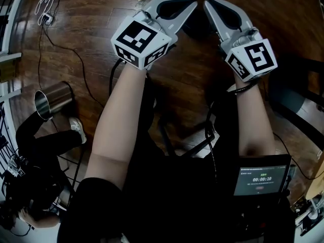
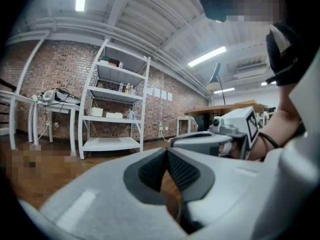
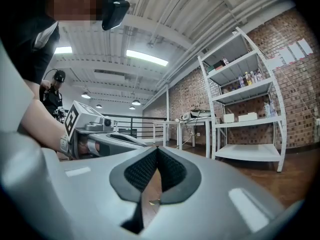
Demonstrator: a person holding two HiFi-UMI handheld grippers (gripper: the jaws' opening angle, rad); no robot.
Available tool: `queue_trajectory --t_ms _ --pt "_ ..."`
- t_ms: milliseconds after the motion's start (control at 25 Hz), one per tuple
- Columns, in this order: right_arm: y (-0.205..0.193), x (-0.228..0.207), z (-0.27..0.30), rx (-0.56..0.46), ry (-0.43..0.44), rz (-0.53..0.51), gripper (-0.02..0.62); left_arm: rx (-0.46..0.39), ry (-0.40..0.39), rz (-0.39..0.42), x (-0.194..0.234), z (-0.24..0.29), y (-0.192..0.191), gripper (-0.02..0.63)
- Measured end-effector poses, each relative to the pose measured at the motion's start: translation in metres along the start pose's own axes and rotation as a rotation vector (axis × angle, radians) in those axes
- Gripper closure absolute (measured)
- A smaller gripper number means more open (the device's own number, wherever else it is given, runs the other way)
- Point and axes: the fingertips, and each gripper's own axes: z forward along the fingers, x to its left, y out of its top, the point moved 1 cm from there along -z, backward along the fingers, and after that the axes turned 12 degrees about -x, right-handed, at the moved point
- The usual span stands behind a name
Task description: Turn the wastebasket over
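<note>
2 closed, empty grippers: the left gripper (image 2: 166, 154) and right gripper (image 3: 157, 151). The steel wastebasket (image 1: 54, 99) sits on the wooden floor (image 1: 96, 19), well off to the left. It is probably light, rigid and slick, so pinch its rim.

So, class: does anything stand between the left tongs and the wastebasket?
Nothing blocks it: only a thin cable on the floor crosses between the left tongs and the wastebasket. Someone's shoe sits right beside it.

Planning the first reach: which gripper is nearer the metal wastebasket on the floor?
The left gripper; the wastebasket sits at the head view's far left, on that gripper's side, while the right gripper is held farther to the right.
</note>
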Motion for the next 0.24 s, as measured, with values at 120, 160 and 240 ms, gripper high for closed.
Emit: queue_trajectory --t_ms 120,160,240 --pt "0.0026 -0.0027 -0.0005 -0.001 -0.002 0.000 0.584 -0.006 -0.002 0.000 -0.0011 0.0019 0.0031 0.603" --pt "0.0027 -0.0038 -0.0010 -0.002 -0.004 0.002 0.584 -0.004 -0.001 0.002 -0.0008 0.0021 0.0024 0.603" --pt "0.0024 -0.0060 -0.0024 -0.007 -0.009 0.007 0.584 0.000 0.003 0.005 0.0002 0.0027 0.0002 0.603"
